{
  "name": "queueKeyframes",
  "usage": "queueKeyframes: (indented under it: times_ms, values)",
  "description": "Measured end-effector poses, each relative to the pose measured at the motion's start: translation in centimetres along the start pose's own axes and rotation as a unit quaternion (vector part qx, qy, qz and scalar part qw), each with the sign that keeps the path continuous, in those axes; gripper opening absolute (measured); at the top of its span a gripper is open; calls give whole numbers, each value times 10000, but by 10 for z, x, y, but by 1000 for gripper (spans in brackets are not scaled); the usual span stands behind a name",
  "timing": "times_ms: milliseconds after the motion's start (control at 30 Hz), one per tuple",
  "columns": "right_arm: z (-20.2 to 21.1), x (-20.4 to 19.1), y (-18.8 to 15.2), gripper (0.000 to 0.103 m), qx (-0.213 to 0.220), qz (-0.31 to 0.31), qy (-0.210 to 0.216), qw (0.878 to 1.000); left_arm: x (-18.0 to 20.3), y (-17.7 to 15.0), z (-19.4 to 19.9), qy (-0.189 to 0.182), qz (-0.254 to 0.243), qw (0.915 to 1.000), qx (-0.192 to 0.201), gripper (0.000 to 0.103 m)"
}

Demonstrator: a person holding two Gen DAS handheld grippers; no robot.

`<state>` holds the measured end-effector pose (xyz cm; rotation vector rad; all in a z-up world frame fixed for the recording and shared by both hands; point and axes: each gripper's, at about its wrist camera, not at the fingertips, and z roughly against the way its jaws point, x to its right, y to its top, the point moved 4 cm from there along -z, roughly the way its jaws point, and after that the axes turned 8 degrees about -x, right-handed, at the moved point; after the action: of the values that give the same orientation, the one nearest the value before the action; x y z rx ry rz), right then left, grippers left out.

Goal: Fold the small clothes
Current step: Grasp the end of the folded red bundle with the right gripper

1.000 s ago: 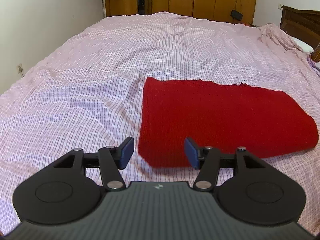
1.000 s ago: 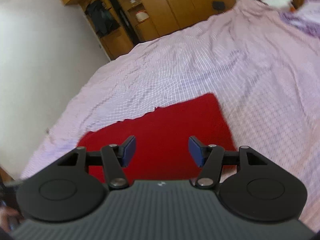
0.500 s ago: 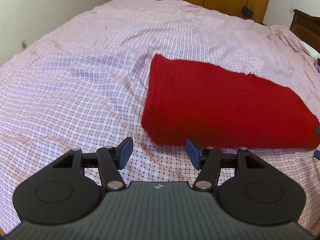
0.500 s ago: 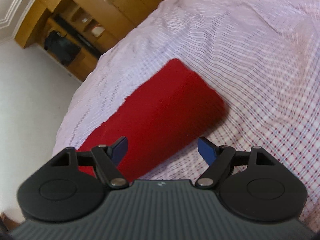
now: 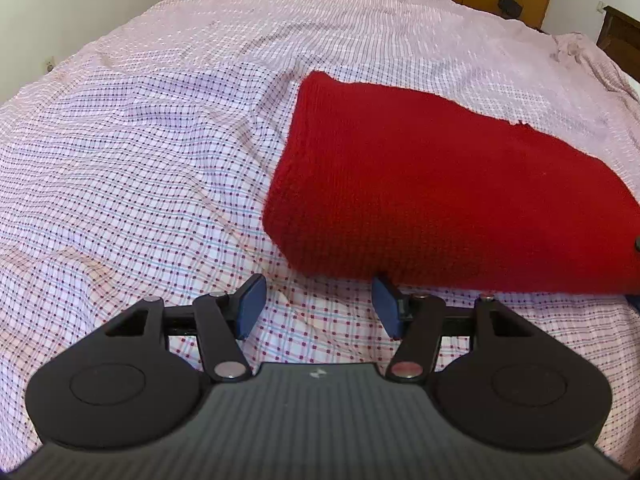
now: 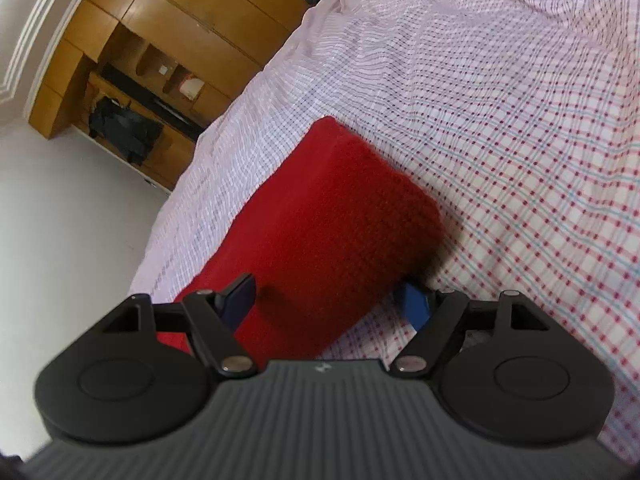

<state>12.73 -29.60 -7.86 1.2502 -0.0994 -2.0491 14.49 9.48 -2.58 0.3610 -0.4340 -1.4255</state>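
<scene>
A red knitted garment (image 5: 432, 188) lies folded on the checked bedsheet (image 5: 140, 160). My left gripper (image 5: 318, 304) is open, low over the sheet, at the garment's near left corner; its right pad touches the near edge. My right gripper (image 6: 328, 302) is open and rolled sideways, straddling the garment's (image 6: 320, 232) near right end: one pad above the cloth, the other tucked under its edge. A bit of the right gripper shows at the right edge of the left wrist view (image 5: 636, 246).
The bedsheet (image 6: 520, 120) stretches wide around the garment. Wooden wardrobes (image 6: 168, 40) stand beyond the bed's far end, with a white wall (image 5: 60, 8) to the left. A dark headboard (image 5: 620, 36) sits at the far right.
Both grippers have dropped and moved in to the garment's near edge. The right gripper has rolled sideways and now straddles the right end. The garment has not moved.
</scene>
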Motion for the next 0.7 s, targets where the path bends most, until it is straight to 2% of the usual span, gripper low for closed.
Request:
queueKeyframes:
  times_ms: [133,200,367,433,467,500,533,600,700]
  values:
    - [-7,1,2,80,179,-205,136,9995,1,1,-3,23,2,10000,-2,64]
    - [-11,-1,4,80,258,-271,162,9992,1,2,-4,24,21,10000,6,64]
    - [-22,-5,6,80,413,-589,613,9955,1,2,-4,41,0,10000,22,64]
    - [-28,-8,8,79,454,-597,595,9954,1,2,-4,38,4,10000,23,64]
    - [-32,-9,9,76,492,-631,597,9950,1,2,-4,42,5,10000,19,64]
    - [-34,-9,10,63,523,-675,594,9946,1,2,-4,52,-2,10000,17,64]
    - [-36,-8,11,41,557,-743,534,9942,2,2,-3,65,-13,10000,19,64]
    - [-37,-4,13,34,573,-913,459,9931,2,2,-1,85,-29,10000,26,64]
    - [-28,-3,11,30,675,-927,615,9915,3,2,4,105,-47,9999,55,64]
